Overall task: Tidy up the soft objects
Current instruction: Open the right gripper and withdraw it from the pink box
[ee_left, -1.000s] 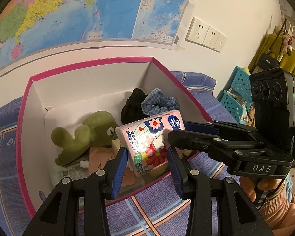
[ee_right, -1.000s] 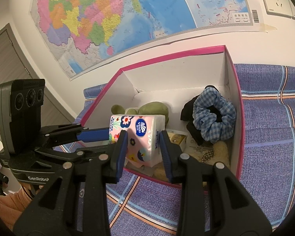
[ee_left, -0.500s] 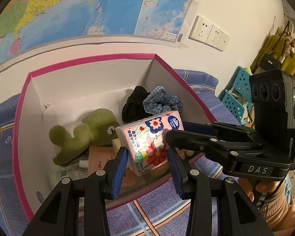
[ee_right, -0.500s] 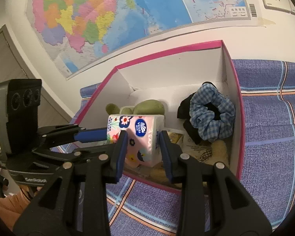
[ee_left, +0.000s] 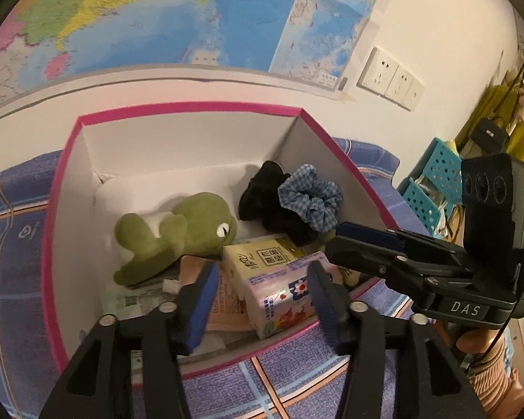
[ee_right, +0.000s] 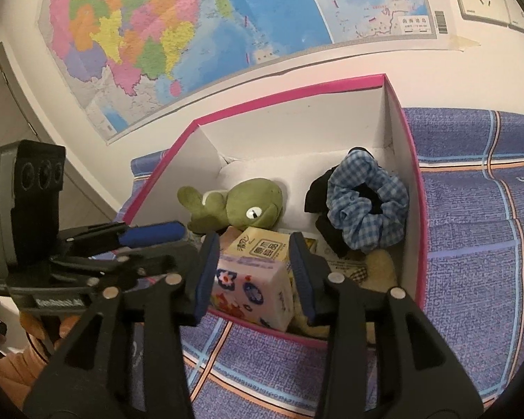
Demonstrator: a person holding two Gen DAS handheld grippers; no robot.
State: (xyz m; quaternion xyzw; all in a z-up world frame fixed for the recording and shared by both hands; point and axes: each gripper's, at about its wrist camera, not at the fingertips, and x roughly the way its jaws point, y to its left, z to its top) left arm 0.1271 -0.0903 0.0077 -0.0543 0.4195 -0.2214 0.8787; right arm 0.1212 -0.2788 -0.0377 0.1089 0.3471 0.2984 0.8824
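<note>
I saw a bed covered in a purple-blue woven blanket with orange and pale-blue stripes (ee_right: 471, 244) (ee_left: 14, 244). One thing sat directly on it: a pink-rimmed white cardboard box (ee_right: 297, 92) (ee_left: 192, 107), pushed back near the wall.

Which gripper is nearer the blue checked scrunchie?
Right. The right gripper sits just beside the scrunchie; the left gripper is farther off, on the frog plush's side.

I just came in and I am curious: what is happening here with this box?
A person with two handheld grippers is sorting soft things into the pink-edged box. Both the left gripper and right gripper are open around the floral tissue pack, which rests inside near the green plush and blue scrunchie.
</note>
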